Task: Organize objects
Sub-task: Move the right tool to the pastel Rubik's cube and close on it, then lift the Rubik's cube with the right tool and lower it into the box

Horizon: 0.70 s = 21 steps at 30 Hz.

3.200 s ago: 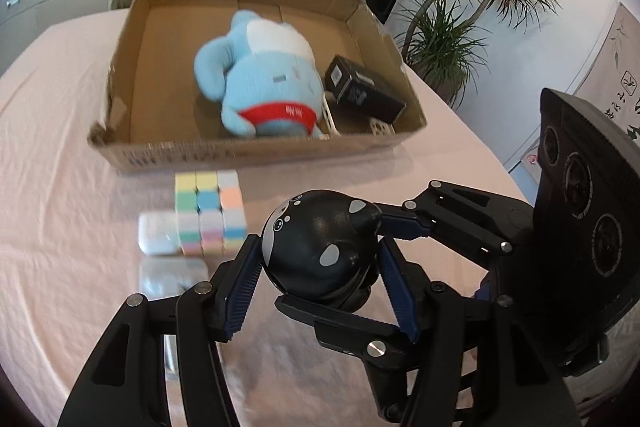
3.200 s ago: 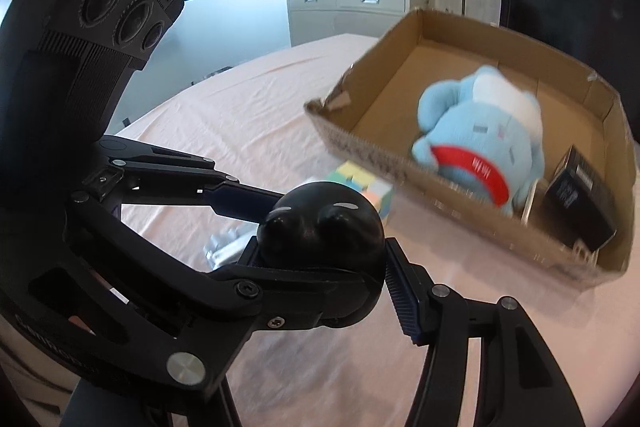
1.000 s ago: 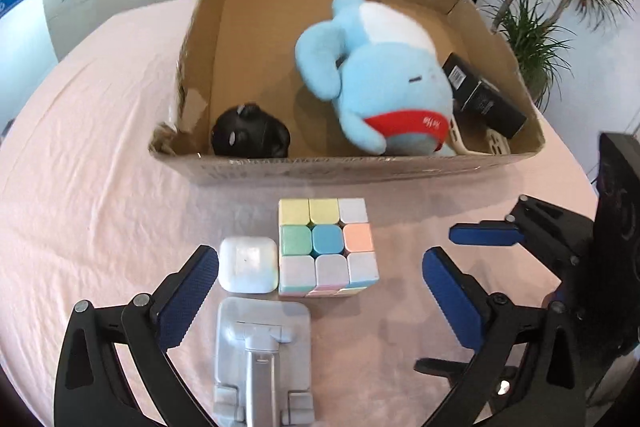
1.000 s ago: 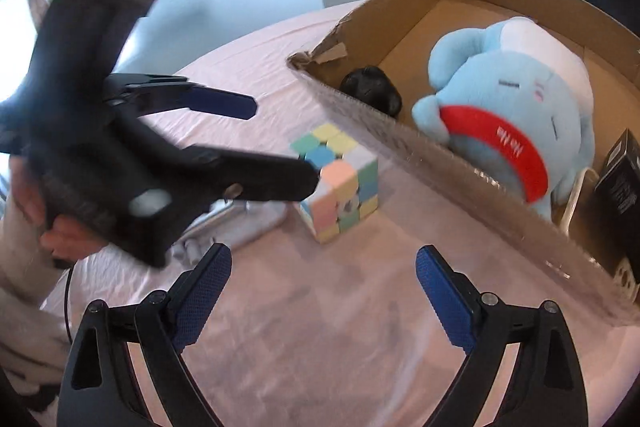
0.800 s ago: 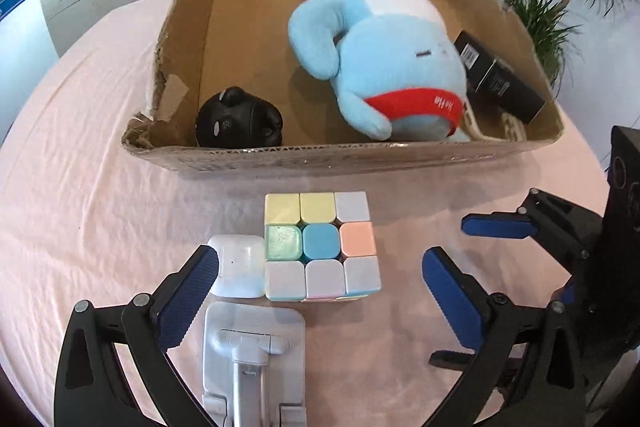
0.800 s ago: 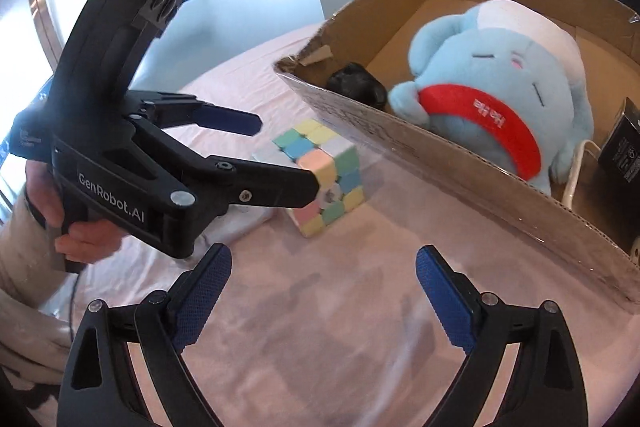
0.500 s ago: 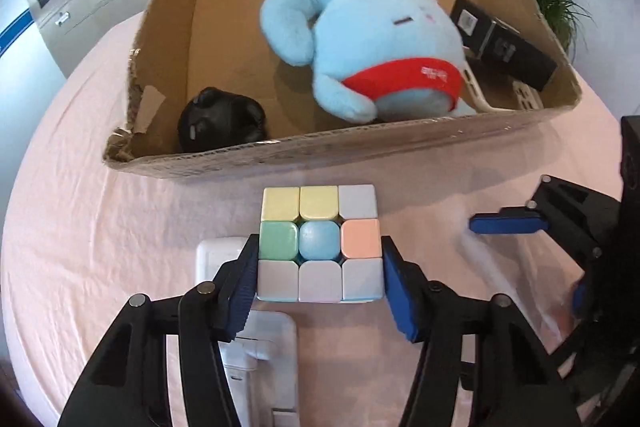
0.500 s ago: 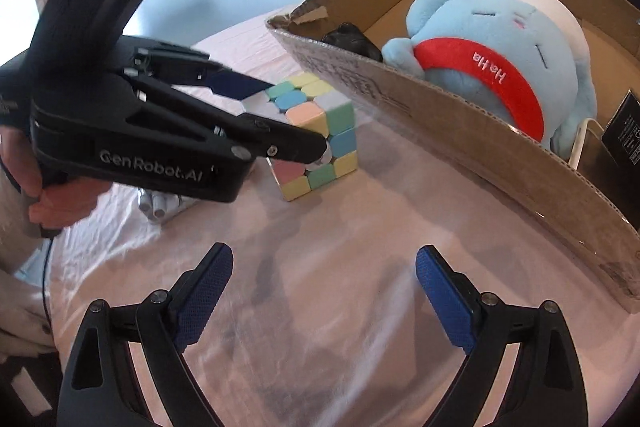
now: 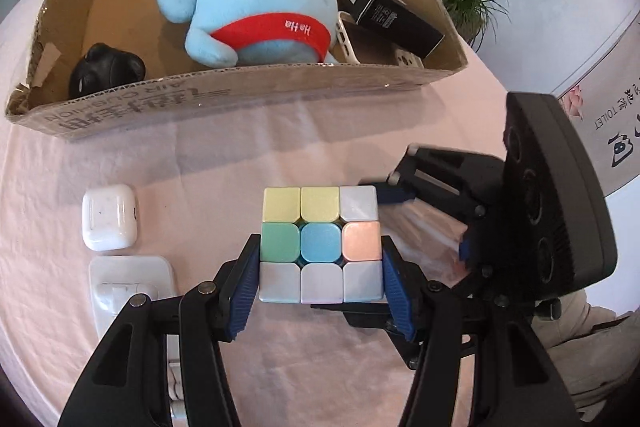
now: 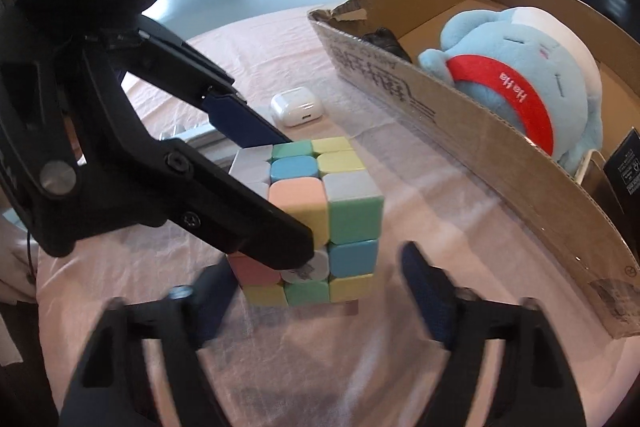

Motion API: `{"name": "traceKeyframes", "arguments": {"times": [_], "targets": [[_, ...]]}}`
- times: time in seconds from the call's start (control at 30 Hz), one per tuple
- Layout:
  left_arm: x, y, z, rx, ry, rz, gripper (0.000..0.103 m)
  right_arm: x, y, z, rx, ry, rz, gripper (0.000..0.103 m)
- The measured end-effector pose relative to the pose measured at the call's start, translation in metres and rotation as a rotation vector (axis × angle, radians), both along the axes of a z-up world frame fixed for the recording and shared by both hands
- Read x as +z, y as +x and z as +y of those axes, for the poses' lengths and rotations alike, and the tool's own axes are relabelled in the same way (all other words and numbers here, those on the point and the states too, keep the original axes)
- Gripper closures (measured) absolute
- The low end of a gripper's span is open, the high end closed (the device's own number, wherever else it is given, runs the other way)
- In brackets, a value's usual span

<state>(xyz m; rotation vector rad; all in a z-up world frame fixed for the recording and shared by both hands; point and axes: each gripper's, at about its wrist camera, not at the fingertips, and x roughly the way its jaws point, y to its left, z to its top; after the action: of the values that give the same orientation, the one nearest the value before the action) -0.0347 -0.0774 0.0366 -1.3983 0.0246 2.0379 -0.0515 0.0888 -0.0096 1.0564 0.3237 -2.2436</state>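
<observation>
A pastel puzzle cube (image 9: 320, 243) sits at or just above the pink tablecloth. My left gripper (image 9: 320, 283) is shut on it, blue pads pressed to its two sides. From the right comes my right gripper (image 10: 314, 269), motion-blurred, its jaws closing. The cube (image 10: 320, 211) stands between and just ahead of its fingertips, and a gap shows on the right side. In the left wrist view the right gripper (image 9: 424, 223) has one pad by the cube's far right corner.
Beyond the cube, a cardboard box (image 9: 240, 87) holds a blue plush (image 9: 260, 7), a black round toy (image 9: 104, 67), a black carton (image 9: 392, 15) and a white phone case (image 9: 348, 43). A white earbud case (image 9: 108, 217) and a white stand (image 9: 128, 291) lie left.
The black toy went from both grippers into the box. My left gripper closed on the cube and drew it right, away from the earbud case. The right gripper came close and narrowed its jaws.
</observation>
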Motion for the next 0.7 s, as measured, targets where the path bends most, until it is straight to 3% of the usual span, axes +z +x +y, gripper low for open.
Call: {"name": "traceKeyframes", "arguments": {"times": [0.03,0.23,0.3,0.7], "targets": [[0.0,0.0,0.005,-0.003,0.002,0.0,0.049,-0.002,0.0,0.0,0.016,-0.011,-0.026,0.047],[-0.016,0.009,0.017,-0.02,-0.073,-0.021,0.042,-0.005,-0.01,-0.007,0.018,-0.012,-0.042,0.047],[-0.018,0.01,0.02,-0.011,-0.061,-0.015,0.048,-0.005,-0.013,-0.009,0.018,-0.012,-0.042,0.047],[-0.008,0.013,0.017,0.02,-0.055,0.036,0.048,0.002,-0.009,-0.006,-0.004,-0.045,-0.024,0.047]]}}
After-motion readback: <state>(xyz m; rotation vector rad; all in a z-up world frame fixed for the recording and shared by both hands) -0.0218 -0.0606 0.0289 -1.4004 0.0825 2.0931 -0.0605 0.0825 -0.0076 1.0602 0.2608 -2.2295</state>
